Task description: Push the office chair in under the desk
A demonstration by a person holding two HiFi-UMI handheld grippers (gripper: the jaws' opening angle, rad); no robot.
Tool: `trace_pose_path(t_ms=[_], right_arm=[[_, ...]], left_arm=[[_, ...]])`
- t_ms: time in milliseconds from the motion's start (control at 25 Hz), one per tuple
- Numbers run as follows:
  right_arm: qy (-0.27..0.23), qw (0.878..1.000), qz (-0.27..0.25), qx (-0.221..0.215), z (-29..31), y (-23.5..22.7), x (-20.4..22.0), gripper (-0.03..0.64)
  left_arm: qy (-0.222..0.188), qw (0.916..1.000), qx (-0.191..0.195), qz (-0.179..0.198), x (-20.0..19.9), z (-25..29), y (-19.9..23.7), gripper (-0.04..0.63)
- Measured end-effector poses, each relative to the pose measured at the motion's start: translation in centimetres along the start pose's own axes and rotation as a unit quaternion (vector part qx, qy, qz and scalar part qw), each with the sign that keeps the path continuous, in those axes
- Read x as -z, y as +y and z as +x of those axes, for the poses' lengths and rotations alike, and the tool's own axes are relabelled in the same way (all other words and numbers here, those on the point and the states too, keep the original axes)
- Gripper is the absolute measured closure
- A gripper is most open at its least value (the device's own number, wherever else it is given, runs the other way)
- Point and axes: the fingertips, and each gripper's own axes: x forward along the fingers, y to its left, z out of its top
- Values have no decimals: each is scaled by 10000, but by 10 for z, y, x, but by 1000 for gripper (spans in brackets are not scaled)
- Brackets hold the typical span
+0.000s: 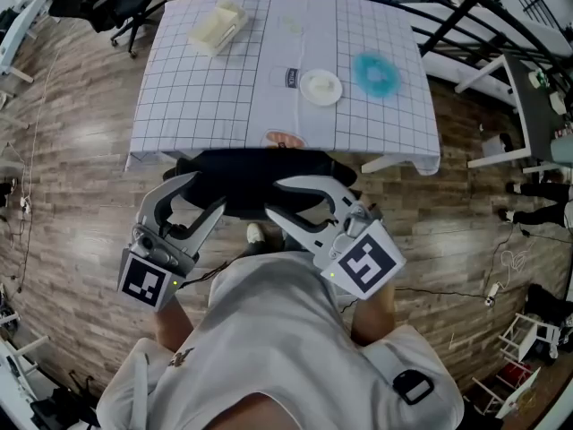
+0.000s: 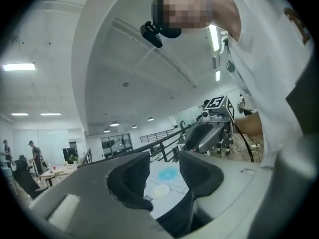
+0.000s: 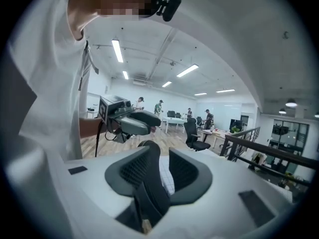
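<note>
We see the chair [image 1: 255,170] tucked under the desk [image 1: 215,88], with only its dark back showing at the near edge. Our left gripper [image 1: 209,192] has its jaws apart, clamping nothing. Our right gripper [image 1: 273,199] is also parted, with the back's rim between its jaws, unpinched

**An open-plan office floor**

We see a wide room with a wood-plank floor [image 1: 72,195]; a desk [image 1: 224,97] under a gridded cloth stands in the middle, with a black swivel chair [image 1: 125,3] beyond it; farther off we make out white tables [image 3: 174,122], more office chairs [image 3: 195,136] and people [image 3: 207,117] among them; strip lights [image 3: 117,50] line the ceiling; a black railing [image 3: 264,148] borders one side.
</note>
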Motion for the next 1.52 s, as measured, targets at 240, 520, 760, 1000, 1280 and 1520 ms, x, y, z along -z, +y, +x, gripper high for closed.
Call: trace_pose_path(t_ms=[240,520,760,1000,1280,1520], right_arm=[[-274,9958,685,541,-3,-19,-5,609],[-190,9920,989,757,0,-26,6,615],[-198,9908,1063,817,7,-28,12,615],[-183,9915,1031,767,7,-29,11,615],[-196,9915,1046,751,7,-29,12,614],[-178,9916,1048,731,8,-29,12,614]], left_arm=[[-169,9987,-457,-128,-2,3,12,557],[-163,9968,-587,-517,3,5,16,594],[-50,9963,-514,-691,10,9,11,594],[-33,9960,-497,-738,10,12,11,594],[-38,9960,-499,-746,10,12,12,594],[-29,9959,-501,-759,11,12,13,594]])
